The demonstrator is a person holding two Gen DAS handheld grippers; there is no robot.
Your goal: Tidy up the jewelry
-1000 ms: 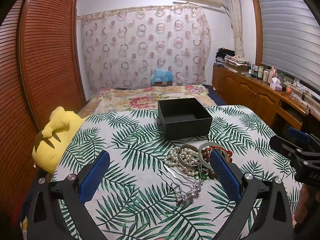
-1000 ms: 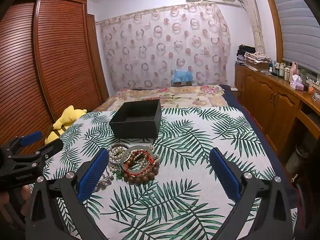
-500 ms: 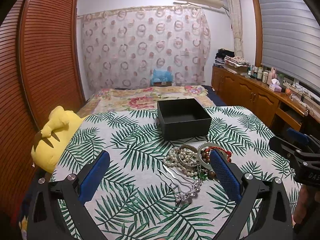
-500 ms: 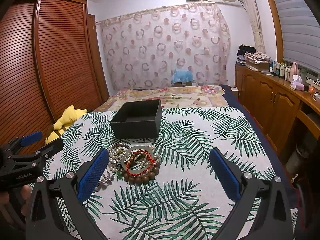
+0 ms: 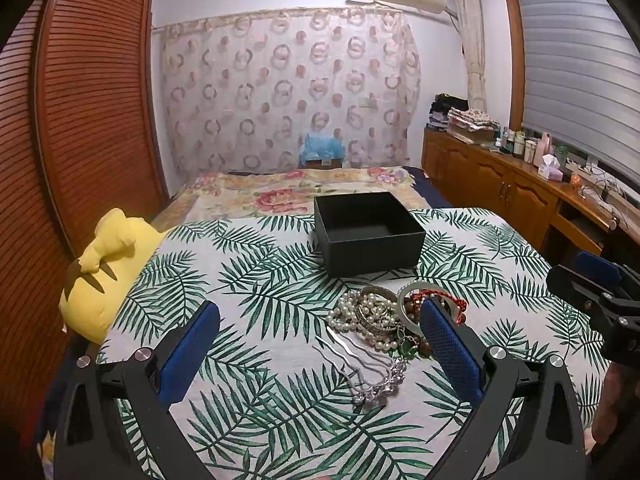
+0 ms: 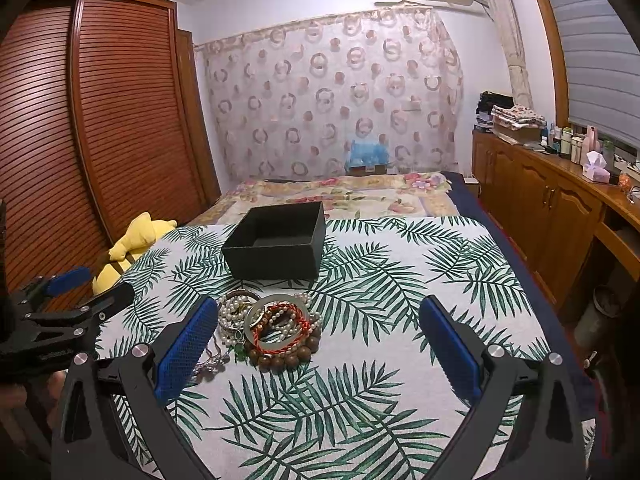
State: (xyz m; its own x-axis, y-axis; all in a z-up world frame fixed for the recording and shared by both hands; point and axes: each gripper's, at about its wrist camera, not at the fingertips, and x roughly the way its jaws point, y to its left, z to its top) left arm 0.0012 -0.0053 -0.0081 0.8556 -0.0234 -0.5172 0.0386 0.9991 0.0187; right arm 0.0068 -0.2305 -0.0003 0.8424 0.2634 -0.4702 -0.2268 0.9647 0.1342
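A pile of jewelry (image 5: 380, 316) lies on the palm-leaf cloth (image 5: 256, 280): pearl strands, bangles, a red cord bracelet, brown beads and a silver hair comb (image 5: 370, 372). It also shows in the right wrist view (image 6: 276, 324). An open, empty black box (image 5: 366, 234) stands just behind the pile, also seen in the right wrist view (image 6: 276, 240). My left gripper (image 5: 320, 336) is open and empty, low over the cloth, its right finger in front of the pile. My right gripper (image 6: 316, 332) is open and empty, with the pile near its left finger.
A yellow plush toy (image 5: 104, 264) lies at the cloth's left edge. A floral bedspread (image 5: 296, 192) lies behind the box. A brown slatted wardrobe (image 6: 80, 128) stands on the left. A wooden cabinet (image 6: 552, 208) with bottles runs along the right.
Both views have shifted only slightly; the jewelry and the box have not moved, and both grippers stay open.
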